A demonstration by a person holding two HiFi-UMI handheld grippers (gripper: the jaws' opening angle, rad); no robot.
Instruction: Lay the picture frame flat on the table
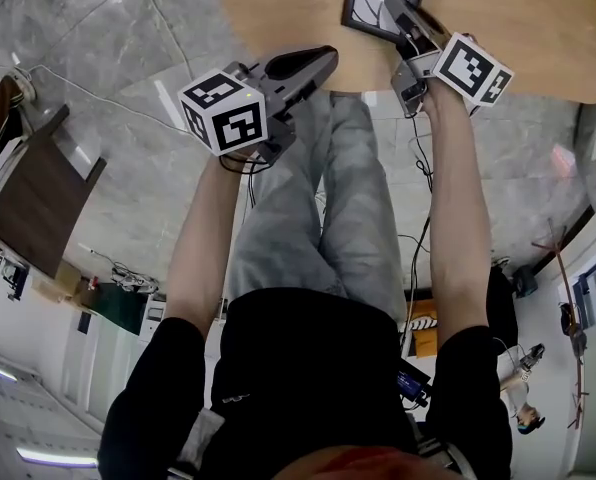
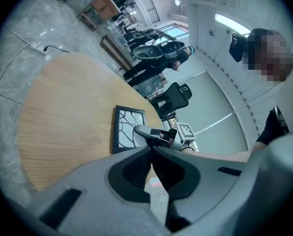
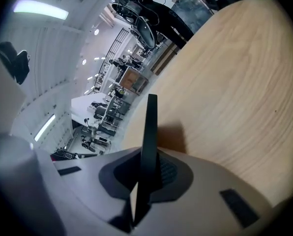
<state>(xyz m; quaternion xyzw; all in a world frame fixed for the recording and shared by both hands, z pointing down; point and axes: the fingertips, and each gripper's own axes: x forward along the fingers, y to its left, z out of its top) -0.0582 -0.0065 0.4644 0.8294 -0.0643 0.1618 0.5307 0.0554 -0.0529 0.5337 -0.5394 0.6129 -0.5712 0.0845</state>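
The black picture frame (image 1: 376,0) with a branch pattern is on the wooden table (image 1: 518,28), close to the near edge. My right gripper (image 1: 396,6) is shut on its near right side. In the right gripper view the frame (image 3: 149,127) shows edge-on as a thin black strip between the pads, with its shadow on the wood. My left gripper (image 1: 326,58) is shut and holds nothing; it hangs just off the table's edge, left of the frame. From the left gripper view the frame (image 2: 128,128) sits past the closed left gripper (image 2: 151,149), with the right gripper (image 2: 154,132) on it.
The person's legs (image 1: 328,208) are under the table's rounded near edge (image 1: 278,43). A brown board (image 1: 33,198) stands on the marble floor at the left, with cables (image 1: 128,273) nearby. The wooden top runs on to the right of the frame.
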